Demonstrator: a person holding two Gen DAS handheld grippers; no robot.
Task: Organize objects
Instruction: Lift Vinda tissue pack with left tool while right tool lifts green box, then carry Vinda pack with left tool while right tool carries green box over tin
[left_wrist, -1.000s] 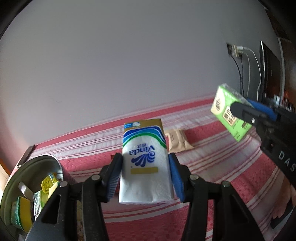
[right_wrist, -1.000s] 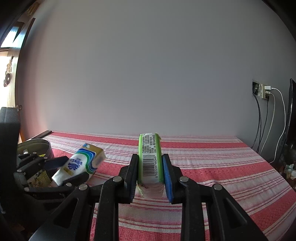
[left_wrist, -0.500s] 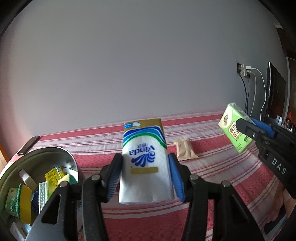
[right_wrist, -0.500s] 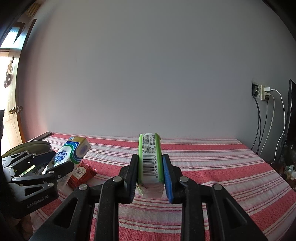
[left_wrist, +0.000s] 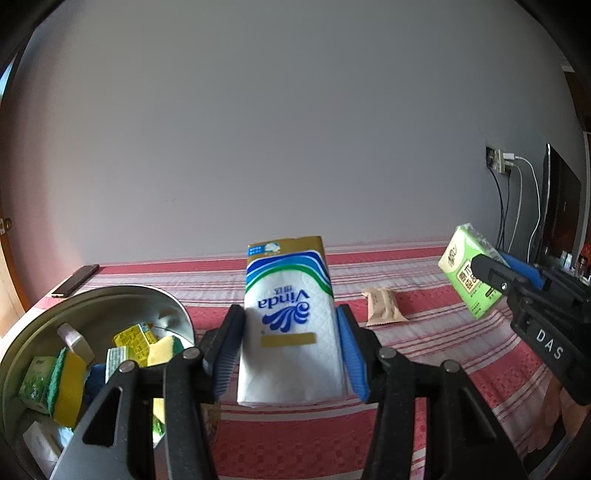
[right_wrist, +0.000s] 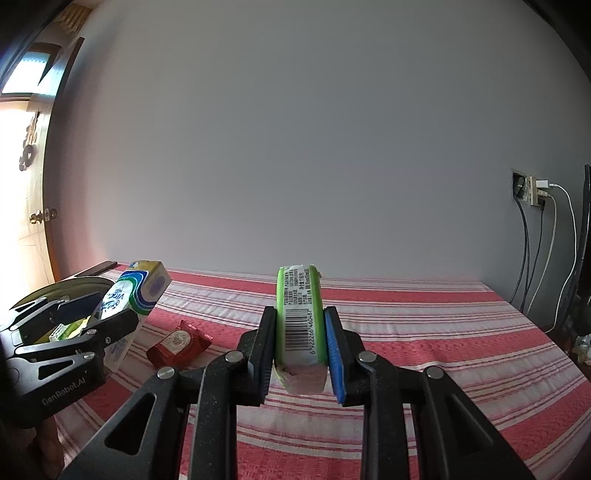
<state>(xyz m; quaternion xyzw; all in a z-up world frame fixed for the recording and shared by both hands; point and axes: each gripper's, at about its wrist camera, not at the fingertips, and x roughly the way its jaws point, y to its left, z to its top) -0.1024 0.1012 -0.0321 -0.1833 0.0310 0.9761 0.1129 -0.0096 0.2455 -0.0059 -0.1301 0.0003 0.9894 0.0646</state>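
My left gripper (left_wrist: 290, 350) is shut on a white and blue Vinda tissue pack (left_wrist: 290, 325), held above the red striped tablecloth (left_wrist: 295, 435). The same pack (right_wrist: 129, 299) shows at the left of the right wrist view, in the left gripper (right_wrist: 99, 314). My right gripper (right_wrist: 300, 347) is shut on a green tissue pack (right_wrist: 300, 321), barcode side up; this green pack (left_wrist: 469, 277) appears at the right of the left wrist view. A metal bowl (left_wrist: 110, 299) with sponges and small packs sits at the lower left.
A tan snack wrapper (left_wrist: 384, 306) lies on the cloth beyond the Vinda pack. A red wrapped sweet (right_wrist: 179, 341) lies between the two grippers. A phone (left_wrist: 75, 280) rests at the far left edge. Cables and a wall socket (right_wrist: 532, 192) are at the right.
The left gripper has swung left with the Vinda pack and levelled out, so the bowl and its contents show more fully. The red sweet is uncovered. The right gripper has stayed put.
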